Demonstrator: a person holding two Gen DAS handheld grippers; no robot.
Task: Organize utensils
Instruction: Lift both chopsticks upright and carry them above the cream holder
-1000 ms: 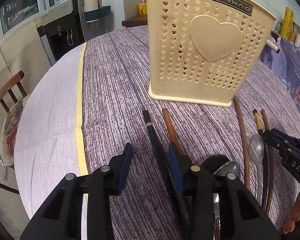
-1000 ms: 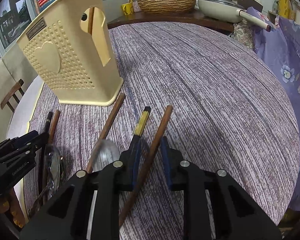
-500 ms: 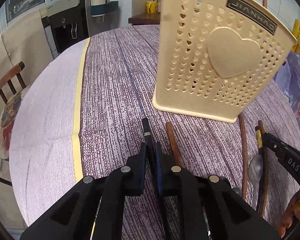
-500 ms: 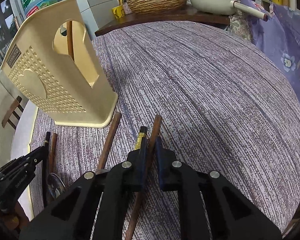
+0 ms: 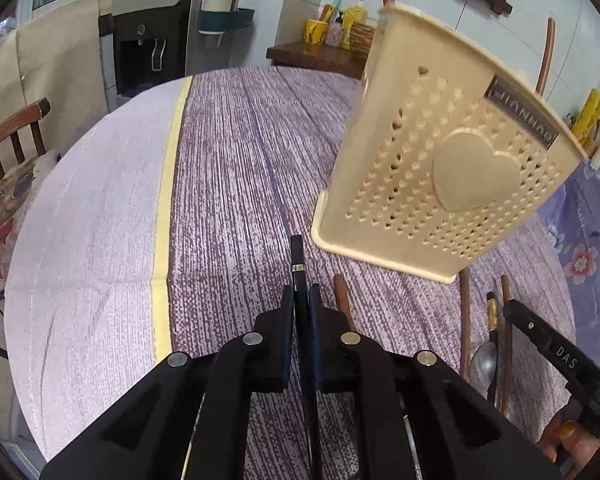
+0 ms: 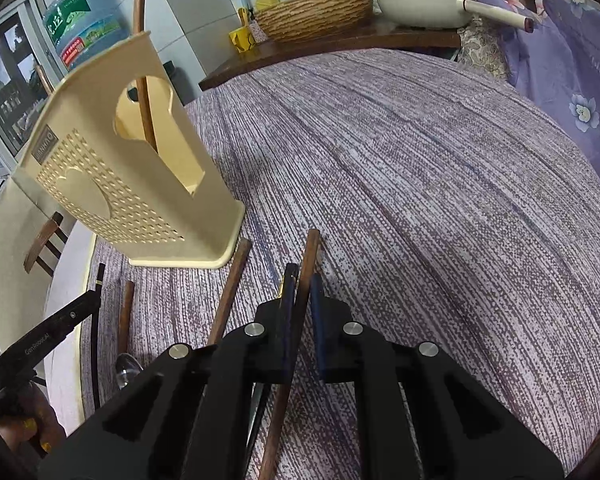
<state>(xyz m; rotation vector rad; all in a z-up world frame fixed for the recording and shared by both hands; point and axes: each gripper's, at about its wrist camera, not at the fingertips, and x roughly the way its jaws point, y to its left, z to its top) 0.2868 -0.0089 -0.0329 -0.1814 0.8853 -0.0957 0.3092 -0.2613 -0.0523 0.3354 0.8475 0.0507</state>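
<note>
The worktop [image 5: 228,168] is round and covered by a purple-and-white woven cloth; a yellow stripe [image 5: 168,184] runs along the cloth on the left of the left wrist view, with a paler lilac band beyond it. Room details: a water dispenser [image 5: 148,40] and a wooden chair [image 5: 16,136] with a printed cushion stand past the worktop edge; a dark wooden side shelf [image 6: 340,48] carries a woven basket [image 6: 316,12], a yellow mug [image 6: 242,40] and a white pan [image 6: 424,4]; a floral purple fabric [image 6: 572,64] hangs at the right.

A cream perforated utensil holder [image 5: 440,184] with a raised heart stands upright on the cloth; one brown chopstick [image 6: 142,80] already stands in it, upper end above the rim.

Left claw [image 5: 302,300]: jaws closed down to a narrow gap, clamping a black chopstick [image 5: 297,252] with a metal band; its long axis lies along the fingers, free end pointing away from the camera toward the holder's base corner.

Right claw [image 6: 302,284]: jaws likewise closed on a brown wooden chopstick [image 6: 310,252]; long axis along the fingers, far end pointing away across the cloth, near end passing under the claw body toward the camera.

Loose utensils on the cloth between the two claws: a brown stick [image 6: 230,292], another brown stick [image 6: 125,316], a gold-banded dark stick [image 5: 492,316] and a metal spoon [image 5: 483,364]; all lie roughly parallel, ends toward the holder.
</note>
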